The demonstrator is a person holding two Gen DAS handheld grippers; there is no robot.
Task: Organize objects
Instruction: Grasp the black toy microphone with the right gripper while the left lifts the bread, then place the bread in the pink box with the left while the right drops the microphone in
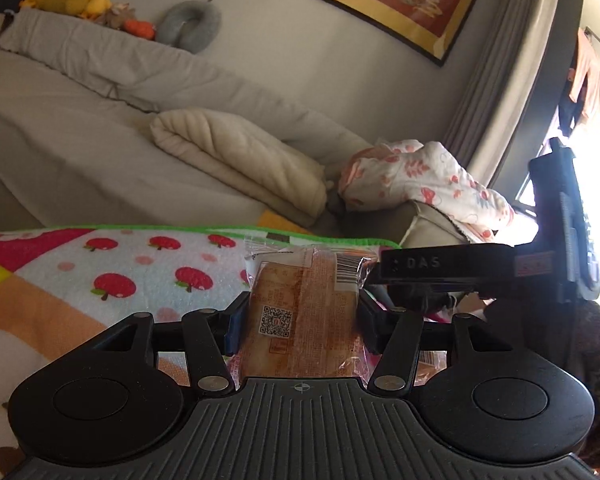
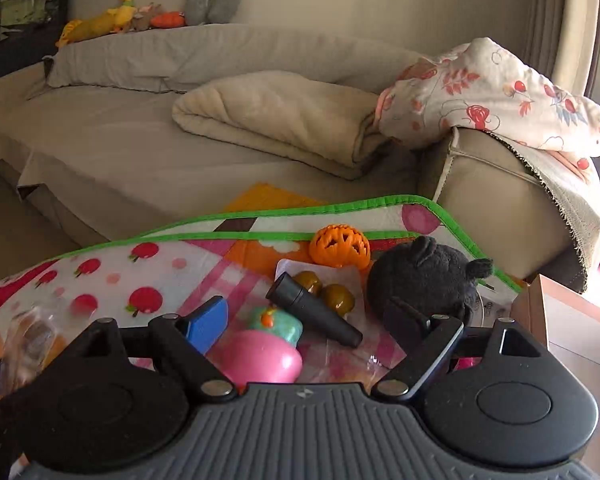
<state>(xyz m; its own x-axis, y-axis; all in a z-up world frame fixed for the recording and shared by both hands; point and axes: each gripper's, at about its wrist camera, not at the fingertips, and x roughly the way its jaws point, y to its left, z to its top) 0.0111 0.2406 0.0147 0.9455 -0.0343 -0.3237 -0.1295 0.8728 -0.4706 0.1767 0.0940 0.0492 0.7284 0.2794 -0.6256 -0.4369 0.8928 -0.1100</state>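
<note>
Wrapped bread packet [image 1: 300, 312], QR code and barcode on it, clamped upright in my left gripper [image 1: 298, 316] above the apple-print mat [image 1: 140, 272]. "DAS" reads on my right gripper [image 2: 308, 320], jaws spread over toys.

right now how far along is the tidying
Nothing looks sorted yet. In hand: the left gripper is shut on a wrapped bread packet. The right gripper is open, holding nothing. Left to do: the orange pumpkin ball, black plush, black tube and pink egg toy lie scattered on the play mat.
</note>
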